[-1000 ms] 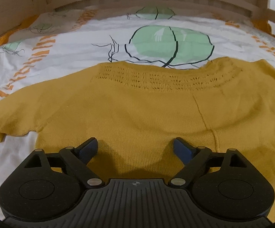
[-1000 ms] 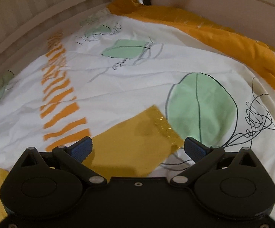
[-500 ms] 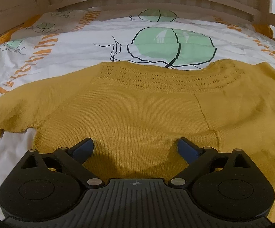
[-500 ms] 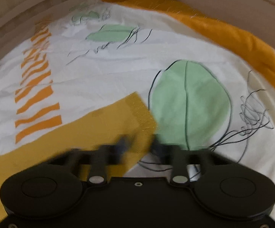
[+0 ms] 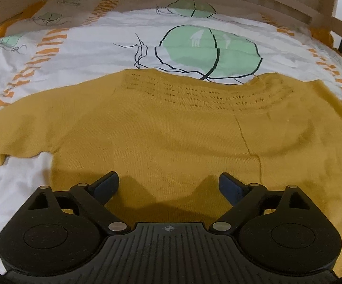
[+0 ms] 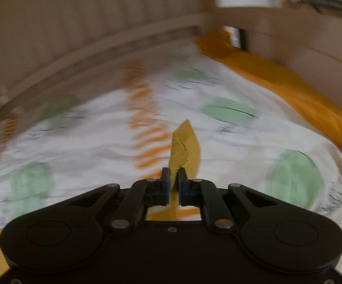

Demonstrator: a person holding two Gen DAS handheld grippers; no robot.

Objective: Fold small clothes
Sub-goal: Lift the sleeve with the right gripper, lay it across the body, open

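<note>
The right tongs (image 6: 173, 184) pinch the soft, limp yellow sweater's (image 5: 171, 137) sleeve cuff (image 6: 181, 151). The left tongs (image 5: 168, 187) hover wide above its hem, the likely next hold.

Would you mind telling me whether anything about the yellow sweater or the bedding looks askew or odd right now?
Nothing looks damaged. The yellow sweater lies flat on the patterned sheet below the open left gripper. The only irregularity is the cuff twisted upright, pinched in the right gripper.

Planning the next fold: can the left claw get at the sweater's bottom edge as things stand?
Probably yes. The left claw is open just over the yellow sweater, nothing lying between; the hem itself is hidden beneath it.
</note>
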